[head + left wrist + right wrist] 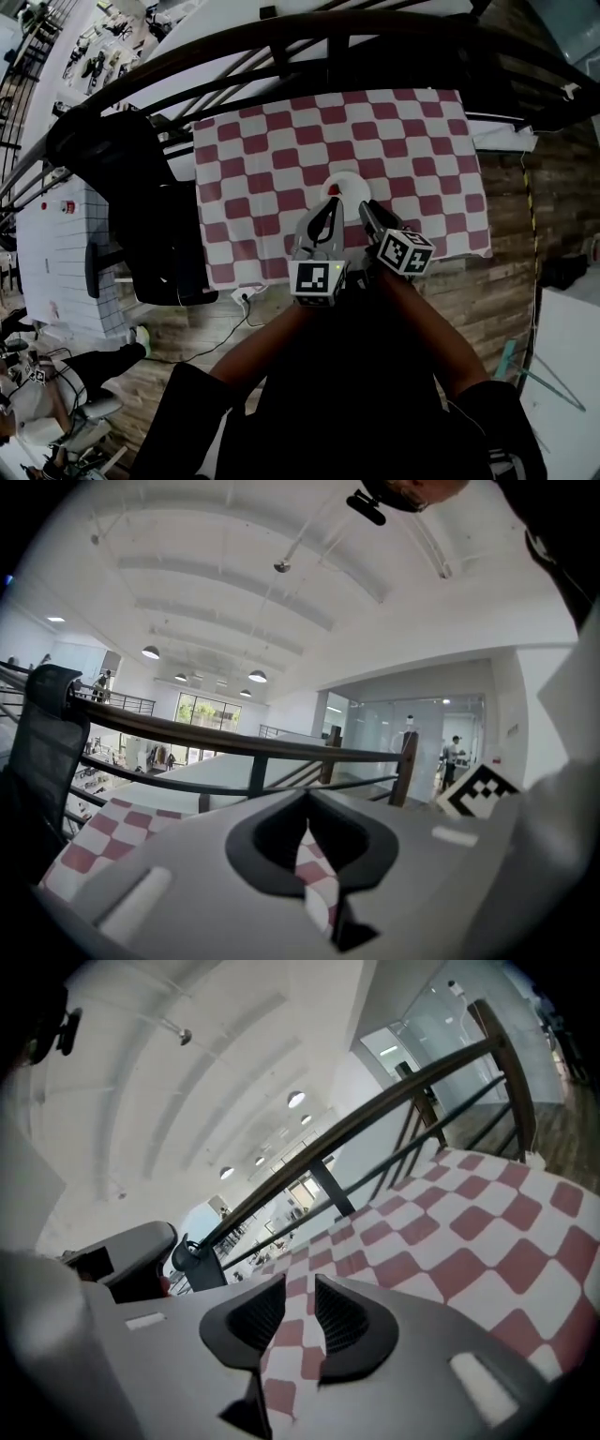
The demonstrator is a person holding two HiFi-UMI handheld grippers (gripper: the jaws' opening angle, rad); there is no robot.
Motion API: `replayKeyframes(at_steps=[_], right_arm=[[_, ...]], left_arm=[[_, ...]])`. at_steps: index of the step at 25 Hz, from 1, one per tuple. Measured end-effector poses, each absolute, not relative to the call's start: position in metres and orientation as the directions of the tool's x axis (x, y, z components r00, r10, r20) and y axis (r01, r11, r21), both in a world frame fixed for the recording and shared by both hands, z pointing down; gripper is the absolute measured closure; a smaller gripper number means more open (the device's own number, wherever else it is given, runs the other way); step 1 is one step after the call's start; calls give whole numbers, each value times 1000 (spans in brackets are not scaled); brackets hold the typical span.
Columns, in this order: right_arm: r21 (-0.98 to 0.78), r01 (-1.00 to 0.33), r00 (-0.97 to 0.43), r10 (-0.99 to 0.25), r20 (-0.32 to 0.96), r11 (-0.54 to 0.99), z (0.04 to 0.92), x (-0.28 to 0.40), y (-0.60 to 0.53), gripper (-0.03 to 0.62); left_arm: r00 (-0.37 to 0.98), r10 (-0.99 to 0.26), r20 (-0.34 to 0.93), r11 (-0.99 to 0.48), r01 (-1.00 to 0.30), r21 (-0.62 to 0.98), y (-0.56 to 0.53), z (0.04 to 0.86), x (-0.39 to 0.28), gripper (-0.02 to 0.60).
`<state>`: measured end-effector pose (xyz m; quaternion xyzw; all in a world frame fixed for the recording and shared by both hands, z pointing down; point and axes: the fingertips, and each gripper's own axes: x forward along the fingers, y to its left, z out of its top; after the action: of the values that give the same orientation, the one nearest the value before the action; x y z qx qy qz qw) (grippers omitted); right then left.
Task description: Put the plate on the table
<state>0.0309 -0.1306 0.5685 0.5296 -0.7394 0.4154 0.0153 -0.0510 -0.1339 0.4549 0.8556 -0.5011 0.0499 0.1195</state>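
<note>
Right claw (300, 1286): dark ribbed jaws parted by a narrow gap. Only the red-and-white chequered tablecloth (412, 141) is visible through it, and nothing is gripped. I read the left claw (306, 799) as closed. Its tips meet, a thin sliver of cloth shows lower down between the pads, and nothing is in it either. From the head view, the round white plate (354, 182) lies flat on the cloth-covered table, on the near half. It sits just beyond both claw tips, which point at it side by side. I cannot tell whether either tip touches the rim. One small red spot sits at the plate's near-left edge, right at the left tip. Whether it lies in the plate or belongs to the claw I cannot tell.
</note>
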Motion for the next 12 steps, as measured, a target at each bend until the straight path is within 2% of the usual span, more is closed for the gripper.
replayKeyframes(at_steps=[2, 3, 7, 12], right_arm=[[-540, -830, -407, -813, 416, 139, 548, 36, -134, 577], [-507, -847, -392, -830, 397, 158, 540, 38, -135, 595], [-374, -899, -363, -863, 350, 227, 511, 38, -133, 595], [-246, -930, -338, -899, 278, 273, 475, 28, -126, 595]], left_arm=[[496, -845, 199, -472, -868, 158, -132, 451, -48, 572], [496, -845, 201, -472, -868, 156, -131, 450, -48, 572], [505, -842, 192, -480, -862, 164, -127, 446, -49, 572], [500, -853, 150, -492, -866, 92, -121, 438, -53, 572]])
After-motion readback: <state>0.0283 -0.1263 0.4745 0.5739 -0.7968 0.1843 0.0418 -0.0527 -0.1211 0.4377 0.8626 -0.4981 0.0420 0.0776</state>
